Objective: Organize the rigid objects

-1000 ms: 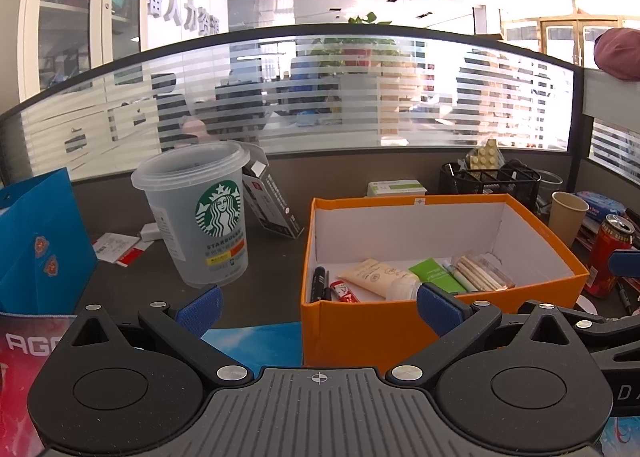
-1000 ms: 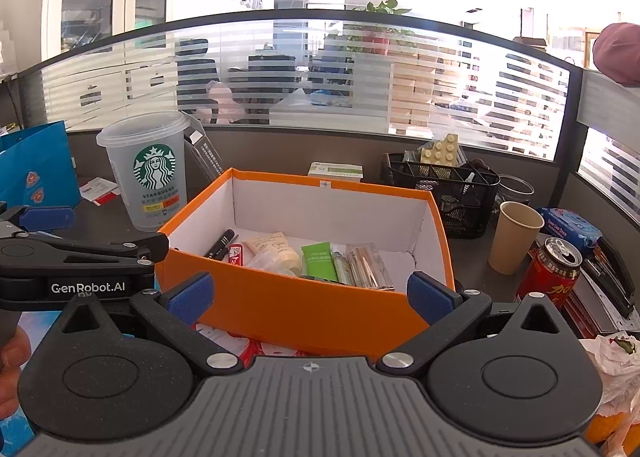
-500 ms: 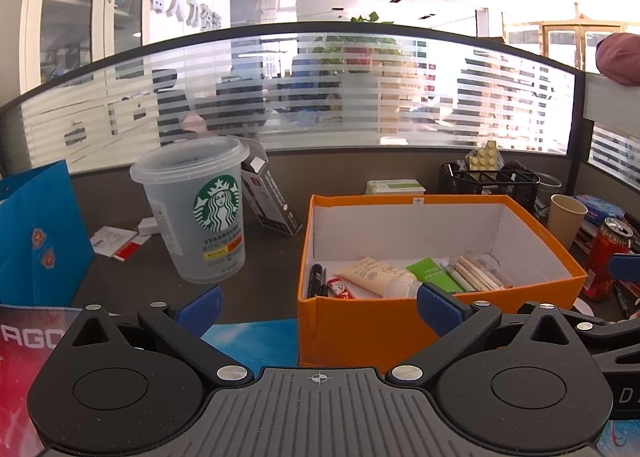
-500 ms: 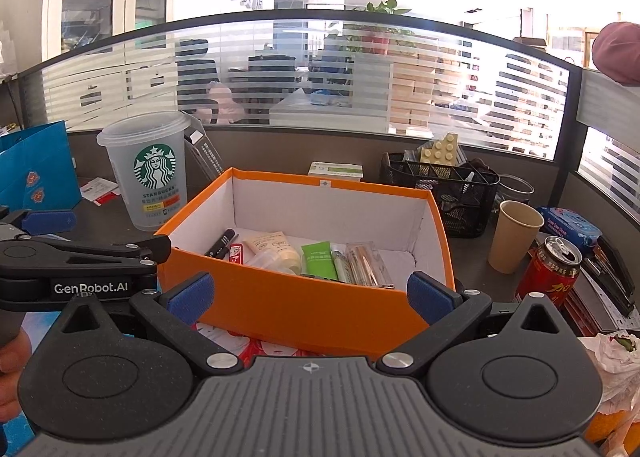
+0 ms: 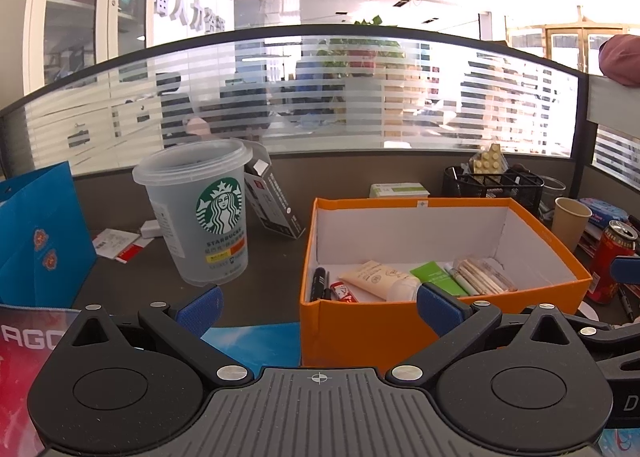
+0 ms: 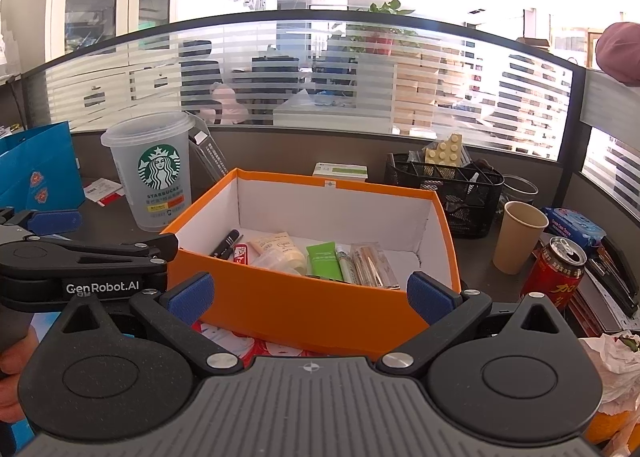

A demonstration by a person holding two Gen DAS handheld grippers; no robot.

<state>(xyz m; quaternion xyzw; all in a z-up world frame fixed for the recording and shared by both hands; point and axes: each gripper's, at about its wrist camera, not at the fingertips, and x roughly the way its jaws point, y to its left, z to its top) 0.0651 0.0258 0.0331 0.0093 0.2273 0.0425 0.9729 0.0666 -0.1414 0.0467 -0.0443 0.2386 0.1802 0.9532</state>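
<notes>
the left tool [image 5: 318, 307] has its blue-padded fingers spread wide apart with nothing between them, held low over the worktop [image 5: 260, 273] just in front of the orange box [image 5: 384, 331]. the right tool [image 6: 308, 295] is likewise spread apart and empty, facing the near wall of the same box [image 6: 316, 309]. the left tool also shows at the left edge of the right wrist view [image 6: 92, 257], beside the box's left corner.

the box stands open on the worktop. along its white floor lie a black pen [image 6: 226, 243], a small red item [image 6: 240, 253], a cream tube [image 6: 276, 247], a green tube [image 6: 322, 259], a thin clear tube [image 6: 345, 264] and a clear pack of sticks [image 6: 372, 263], side by side, some touching.

left of the box a clear plastic cup [image 5: 204, 213] with a green logo stands upright, a dark carton [image 5: 272, 205] leaning behind it. a blue paper bag [image 5: 36, 237] stands at the far left. right of the box are a paper cup [image 6: 518, 237], a red can [image 6: 558, 273] and a black mesh organiser [image 6: 448, 185].
</notes>
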